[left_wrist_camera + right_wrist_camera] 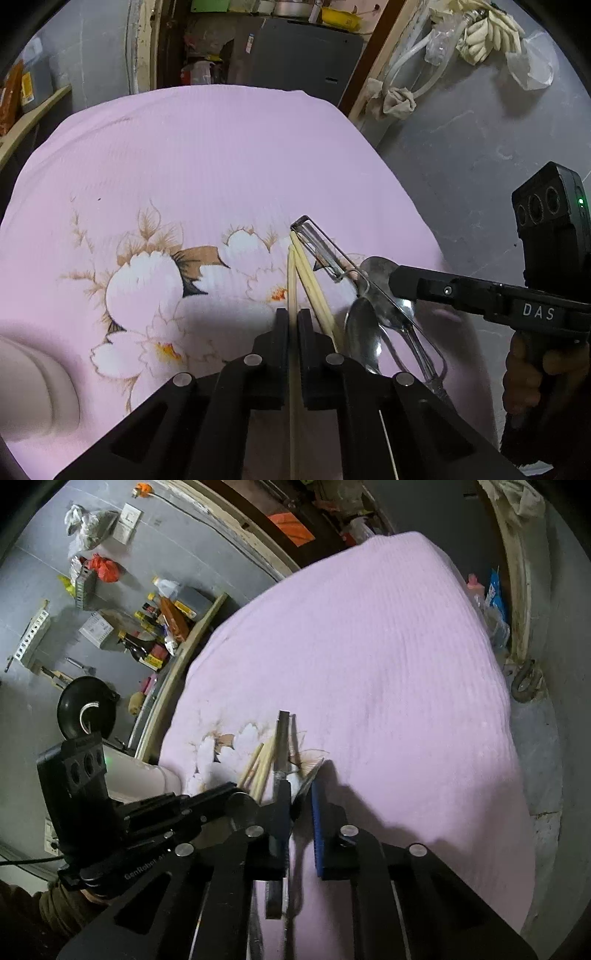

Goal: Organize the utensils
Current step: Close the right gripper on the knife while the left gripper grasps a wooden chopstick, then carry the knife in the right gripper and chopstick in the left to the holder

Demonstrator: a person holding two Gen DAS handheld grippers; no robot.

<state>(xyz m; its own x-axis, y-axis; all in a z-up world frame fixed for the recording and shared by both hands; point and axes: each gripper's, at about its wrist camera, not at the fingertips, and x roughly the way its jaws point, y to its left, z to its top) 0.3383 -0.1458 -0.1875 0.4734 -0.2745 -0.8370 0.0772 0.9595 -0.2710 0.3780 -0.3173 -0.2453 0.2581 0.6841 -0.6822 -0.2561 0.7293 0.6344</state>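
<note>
1. Utensils lie bunched near our left tool (293, 325), on the pink flowered cloth (221, 155) that covers the tabletop: pale chopsticks (314, 280), a metal peeler (325, 247) and two metal spoons (364, 332).
2. Our left tool's fingers are pressed together on one chopstick (292, 288), which runs straight between them toward the far side; the other chopsticks slant just to its right, their far tips meeting it.
3. The peeler lies right of the chopsticks, its frame crossing over the spoons, which overlap each other.
4. Our right tool (301, 819) sits over the same pile, its fingers parted a little around the peeler's handle (282, 738); we cannot tell whether they press on it.
5. Writing: "DAS" in white letters on the right tool's body (538, 313), seen from the left wrist; "GenRobot" partly legible on the left tool's body (142, 872), seen from the right wrist.
6. A white container (33, 384) stands at the near left edge of the cloth; its contents are out of sight.
7. Bottles and boxes crowd a wooden shelf (162, 627) on the far left; their labels are too small to read.
</note>
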